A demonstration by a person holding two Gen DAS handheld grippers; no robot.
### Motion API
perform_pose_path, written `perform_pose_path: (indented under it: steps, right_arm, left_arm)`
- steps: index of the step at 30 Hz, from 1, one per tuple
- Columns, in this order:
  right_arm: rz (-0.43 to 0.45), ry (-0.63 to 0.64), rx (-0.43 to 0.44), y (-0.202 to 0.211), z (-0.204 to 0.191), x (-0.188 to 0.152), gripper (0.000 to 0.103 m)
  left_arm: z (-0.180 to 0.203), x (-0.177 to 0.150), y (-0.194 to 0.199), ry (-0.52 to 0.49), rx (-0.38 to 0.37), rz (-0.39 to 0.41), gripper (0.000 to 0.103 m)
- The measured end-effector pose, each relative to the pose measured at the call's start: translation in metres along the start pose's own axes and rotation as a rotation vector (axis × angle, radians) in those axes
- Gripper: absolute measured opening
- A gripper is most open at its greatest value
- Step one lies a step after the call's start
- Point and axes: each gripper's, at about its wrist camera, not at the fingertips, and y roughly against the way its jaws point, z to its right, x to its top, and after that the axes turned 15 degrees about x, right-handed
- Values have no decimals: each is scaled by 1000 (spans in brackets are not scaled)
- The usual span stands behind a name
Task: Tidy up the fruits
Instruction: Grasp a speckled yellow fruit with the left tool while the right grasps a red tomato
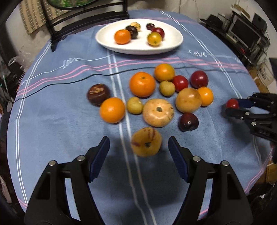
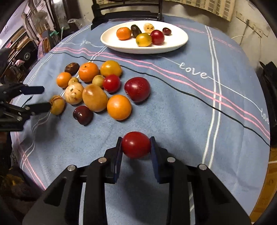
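A white oval plate [image 1: 107, 44] [image 2: 110, 45] at the table's far side holds several small fruits. A cluster of loose fruits lies mid-table: oranges [image 1: 142, 84], a pale round fruit [image 1: 158, 112], red tomatoes [image 1: 180, 83] and dark plums [image 1: 188, 122]. My left gripper [image 1: 138, 148] [image 2: 41, 98] is open, its jaws on either side of a yellow-brown fruit [image 1: 146, 142] [image 2: 57, 104] at the cluster's near edge. My right gripper [image 2: 136, 144] [image 1: 232, 108] is shut on a red tomato [image 2: 136, 145] [image 1: 232, 103], held above the cloth to the right of the cluster.
The round table has a blue cloth [image 2: 190, 107] with pink, white and black stripes. A dark chair [image 1: 83, 20] [image 2: 126, 12] stands behind the plate. Shelves with clutter [image 1: 247, 32] stand at the far right, more clutter [image 2: 22, 45] at the left.
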Motion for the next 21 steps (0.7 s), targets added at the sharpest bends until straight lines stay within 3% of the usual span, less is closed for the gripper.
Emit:
perform_pose_path:
  steps: [4,6,11,21]
  right_arm:
    - [-2,-7,0,4,0,-4,31]
    - [-1,-16,7,5,1,-4,31]
    - [15,-33,24,10,2,-1,31]
    - [126,2,51,48,-12,34,31]
  left_arm:
    - [10,1,-21,-22,13,-40,70]
    - [13,0,-26,-32,1,-53,41]
    - [9,4,-13,-29,4,-25,41]
    - [-24,55,52,53,-14,157,41]
